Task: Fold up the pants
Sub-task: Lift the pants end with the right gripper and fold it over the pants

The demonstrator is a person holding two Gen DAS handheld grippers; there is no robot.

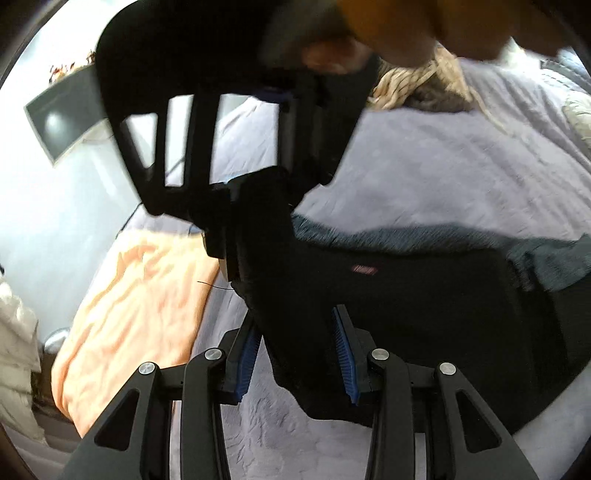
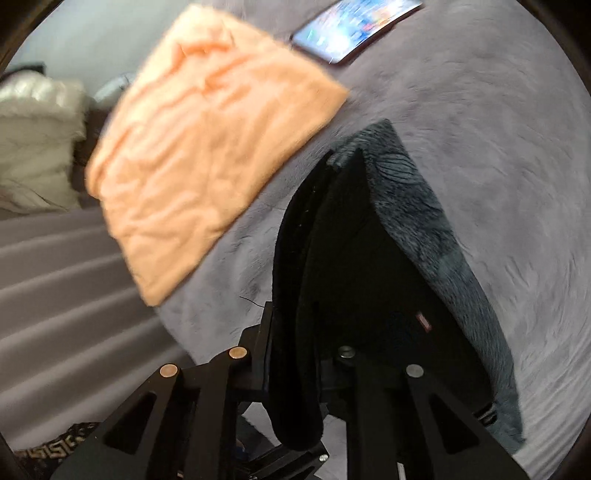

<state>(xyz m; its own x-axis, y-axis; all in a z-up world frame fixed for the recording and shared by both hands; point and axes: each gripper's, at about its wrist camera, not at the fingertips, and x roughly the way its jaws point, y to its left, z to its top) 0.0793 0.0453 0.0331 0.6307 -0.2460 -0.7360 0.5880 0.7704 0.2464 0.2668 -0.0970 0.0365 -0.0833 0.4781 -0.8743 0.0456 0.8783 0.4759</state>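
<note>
A: Left gripper (image 1: 297,354), state?

B: Jaws drawn in, blue ribbed pads (image 1: 246,356) pressing either side of a bunched fold of the black pants (image 1: 406,295). Cloth held off the bed.

A: Right gripper (image 2: 295,354)?

B: Jaws narrow, a thick hanging fold of the same pants clamped between them. In the left wrist view the right gripper (image 1: 229,147) sits just beyond the left one, gripping the fabric's far-left corner. Both frames blurred.

A: Where do the pants lie otherwise?

B: Remainder spreads to the right over the grey bedspread (image 1: 461,158). Fuzzy teal-grey lining (image 2: 424,229) shows along the far edge. Small reddish label (image 1: 364,269) near the middle of the black side.

A: Surroundings?

B: Orange cloth (image 2: 207,147) flat on the bedspread, left of the pants, not touching them. Phone (image 2: 354,29) with lit screen at the far side, beyond the cloth. Cream padded item (image 2: 33,147) off the bed at far left. A person's hand in an orange sleeve (image 1: 391,29) tops the right gripper.
</note>
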